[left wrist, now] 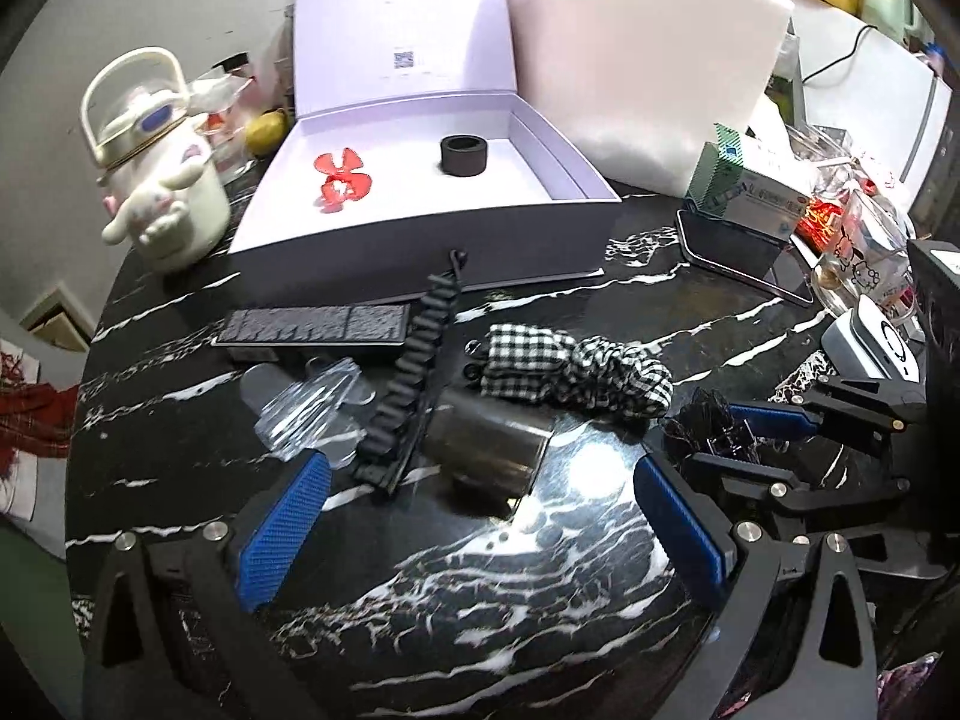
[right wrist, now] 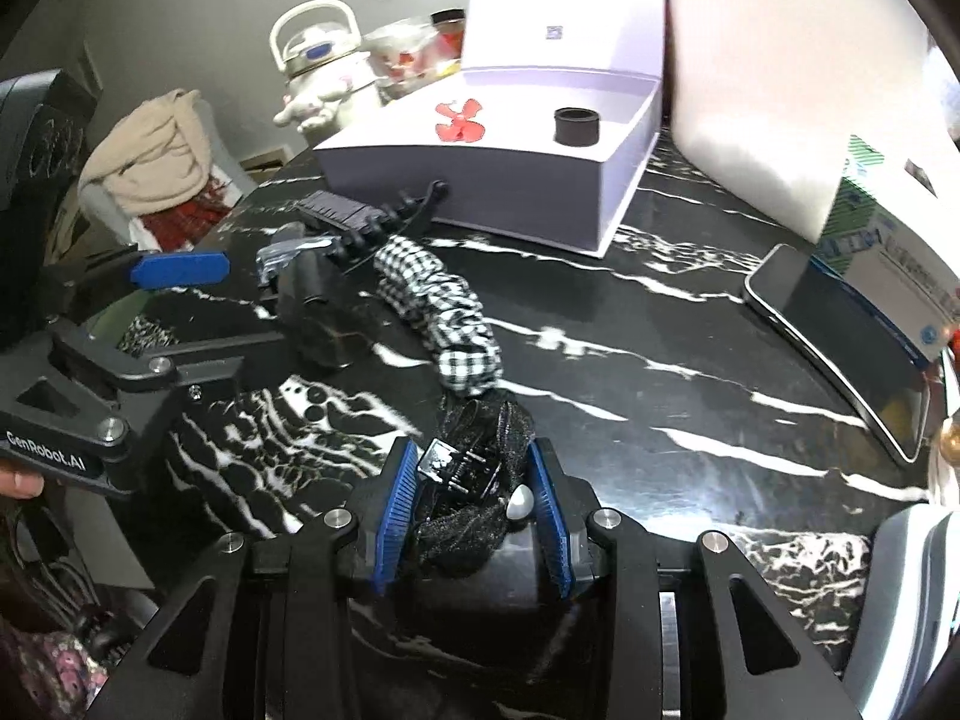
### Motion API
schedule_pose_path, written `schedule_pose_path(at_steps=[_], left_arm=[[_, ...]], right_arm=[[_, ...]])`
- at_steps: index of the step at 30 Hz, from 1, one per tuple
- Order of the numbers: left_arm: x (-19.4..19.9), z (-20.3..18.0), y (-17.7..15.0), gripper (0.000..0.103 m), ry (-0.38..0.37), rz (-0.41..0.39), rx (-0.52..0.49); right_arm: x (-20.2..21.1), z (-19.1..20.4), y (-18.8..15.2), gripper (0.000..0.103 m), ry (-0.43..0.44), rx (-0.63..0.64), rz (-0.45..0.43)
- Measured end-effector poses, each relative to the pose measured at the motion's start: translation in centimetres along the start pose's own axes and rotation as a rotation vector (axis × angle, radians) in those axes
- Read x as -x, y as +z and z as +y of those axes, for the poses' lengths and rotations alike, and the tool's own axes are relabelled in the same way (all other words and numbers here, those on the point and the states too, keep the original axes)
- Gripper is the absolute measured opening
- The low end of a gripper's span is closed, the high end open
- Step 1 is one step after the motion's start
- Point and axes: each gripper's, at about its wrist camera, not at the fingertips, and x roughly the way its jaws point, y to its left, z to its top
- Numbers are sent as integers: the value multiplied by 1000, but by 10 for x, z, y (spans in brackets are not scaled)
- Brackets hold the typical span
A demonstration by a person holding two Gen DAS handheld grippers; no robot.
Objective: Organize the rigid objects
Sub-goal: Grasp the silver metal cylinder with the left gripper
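The black lace hair clip [right wrist: 465,480] sat low in the centre of the right wrist view, squeezed between the two blue pads of the right gripper [right wrist: 474,504], whose jaws were clamped on it from both sides; the clip's dark teeth and a small pearl showed between the pads, and its mesh trim spilled out above and below them. In the left wrist view the same clip [left wrist: 708,420] appeared at the right edge, pinched at the tip of the right gripper [left wrist: 714,438]. Just above it in the right wrist view lay a black-and-white checked scrunchie [right wrist: 444,300], touching or nearly touching the lace. The left gripper [left wrist: 480,516] hung with its jaws wide apart and nothing between them, over the black marble table [left wrist: 540,600]. Beyond its pads, in the middle of the left wrist view, lay a metal cup [left wrist: 486,444] on its side, a black toothed hair clip [left wrist: 414,378] and a clear plastic clip [left wrist: 306,408]. In the upper part of that view stood an open white box [left wrist: 420,228] holding a red clip [left wrist: 342,177] and a black ring [left wrist: 463,155].
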Motion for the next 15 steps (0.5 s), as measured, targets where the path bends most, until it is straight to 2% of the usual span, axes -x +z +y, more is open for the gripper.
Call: schedule_pose_path(at_steps=[11,15], left_arm=[[-3,-14,11,103,-106,-5,-24],[-7,-19,12,103,-115,2,-38]], right_arm=[[1,-17,0,38,-3,-54,-9],[0,-19,0,38,0,-62,-10]])
